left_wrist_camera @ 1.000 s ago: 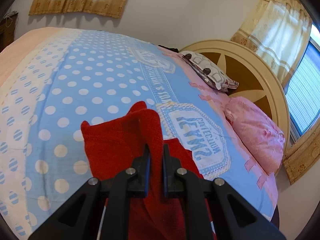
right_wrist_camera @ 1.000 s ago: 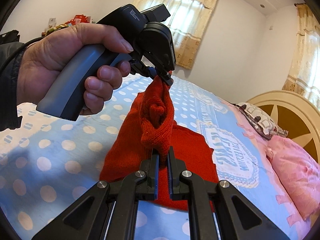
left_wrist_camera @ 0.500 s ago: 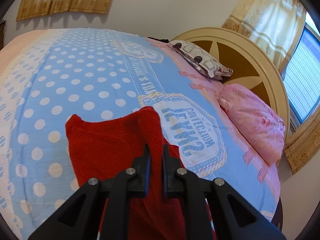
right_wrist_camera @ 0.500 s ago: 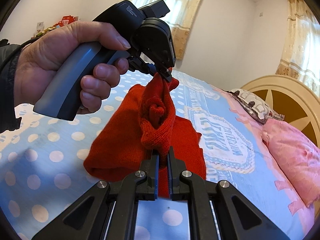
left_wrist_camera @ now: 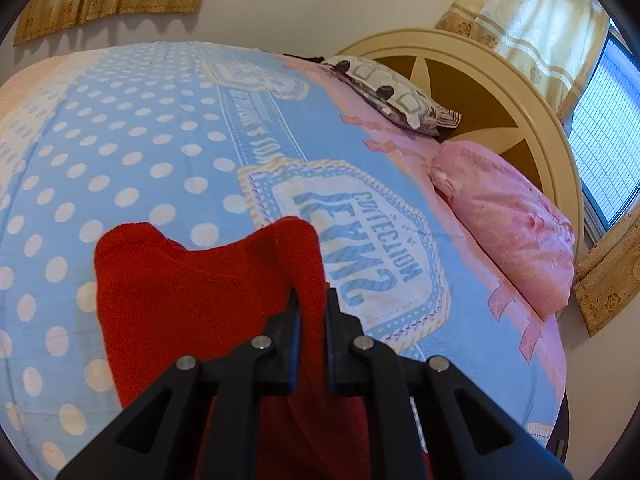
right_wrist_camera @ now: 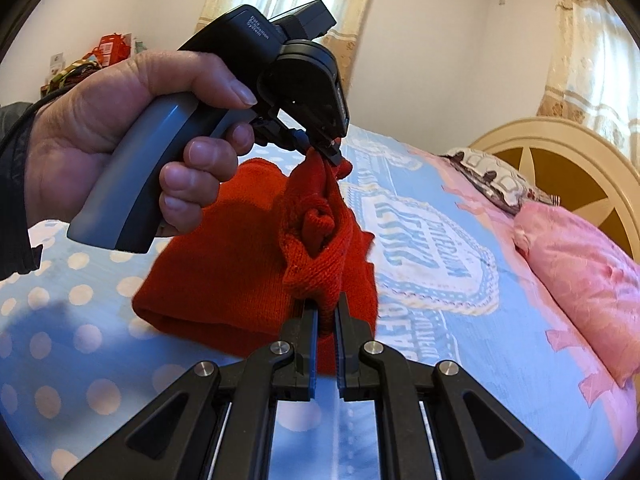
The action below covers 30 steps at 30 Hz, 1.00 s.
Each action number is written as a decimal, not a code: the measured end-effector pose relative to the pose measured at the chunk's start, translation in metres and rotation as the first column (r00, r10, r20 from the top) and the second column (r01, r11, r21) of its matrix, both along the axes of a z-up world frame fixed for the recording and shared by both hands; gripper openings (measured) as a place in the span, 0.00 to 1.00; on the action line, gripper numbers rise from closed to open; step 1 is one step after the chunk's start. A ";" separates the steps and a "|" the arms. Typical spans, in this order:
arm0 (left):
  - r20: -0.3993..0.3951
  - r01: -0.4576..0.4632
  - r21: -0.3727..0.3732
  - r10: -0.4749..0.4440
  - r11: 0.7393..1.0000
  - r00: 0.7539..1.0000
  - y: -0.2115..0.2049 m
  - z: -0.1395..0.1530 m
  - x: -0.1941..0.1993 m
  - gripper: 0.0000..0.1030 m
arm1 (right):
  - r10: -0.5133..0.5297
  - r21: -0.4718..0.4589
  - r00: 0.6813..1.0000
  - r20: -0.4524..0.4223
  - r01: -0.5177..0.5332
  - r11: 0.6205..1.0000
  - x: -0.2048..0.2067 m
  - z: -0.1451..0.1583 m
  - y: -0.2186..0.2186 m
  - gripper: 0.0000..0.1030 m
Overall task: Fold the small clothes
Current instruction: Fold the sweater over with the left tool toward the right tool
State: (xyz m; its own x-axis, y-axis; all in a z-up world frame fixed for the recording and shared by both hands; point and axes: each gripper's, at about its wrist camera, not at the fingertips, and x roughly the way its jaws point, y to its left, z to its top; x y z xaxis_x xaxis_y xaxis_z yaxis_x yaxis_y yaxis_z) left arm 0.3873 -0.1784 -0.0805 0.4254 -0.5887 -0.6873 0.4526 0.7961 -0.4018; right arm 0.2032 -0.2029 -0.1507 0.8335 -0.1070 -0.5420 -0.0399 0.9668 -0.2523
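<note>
A person's left hand [right_wrist_camera: 120,144] gripped the handle of the left gripper [right_wrist_camera: 326,152], whose fingers were pinched on a raised corner of a red knit garment [right_wrist_camera: 224,272]. The garment hung partly lifted above a blue polka-dot bedspread [left_wrist_camera: 152,152], its lower fold resting on the cover. The right gripper [right_wrist_camera: 327,312] clamped another bunched edge between nearly closed fingers. Farther right lay a patterned pillow [left_wrist_camera: 396,98] and a pink pillow [right_wrist_camera: 588,276] against a cream headboard [left_wrist_camera: 516,92].
</note>
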 end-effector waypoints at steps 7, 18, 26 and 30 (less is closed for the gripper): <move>-0.009 0.018 0.026 -0.018 1.000 1.000 -0.014 -0.008 -0.001 0.10 | -0.010 0.032 0.999 -0.032 0.011 0.999 0.002 -0.003 -0.010 0.06; 0.022 0.054 0.130 -0.058 0.990 0.998 -0.040 -0.023 -0.012 0.10 | 0.010 0.207 0.987 -0.158 0.023 0.978 0.006 -0.015 -0.035 0.06; 0.078 0.052 0.173 -0.066 0.984 0.995 -0.045 -0.018 -0.021 0.18 | 0.036 0.292 0.977 -0.209 0.028 0.956 0.008 -0.023 -0.048 0.06; 0.124 0.044 0.180 -0.067 0.983 0.990 -0.035 -0.009 -0.033 0.39 | 0.044 0.313 0.973 -0.224 0.029 0.949 0.010 -0.026 -0.050 0.06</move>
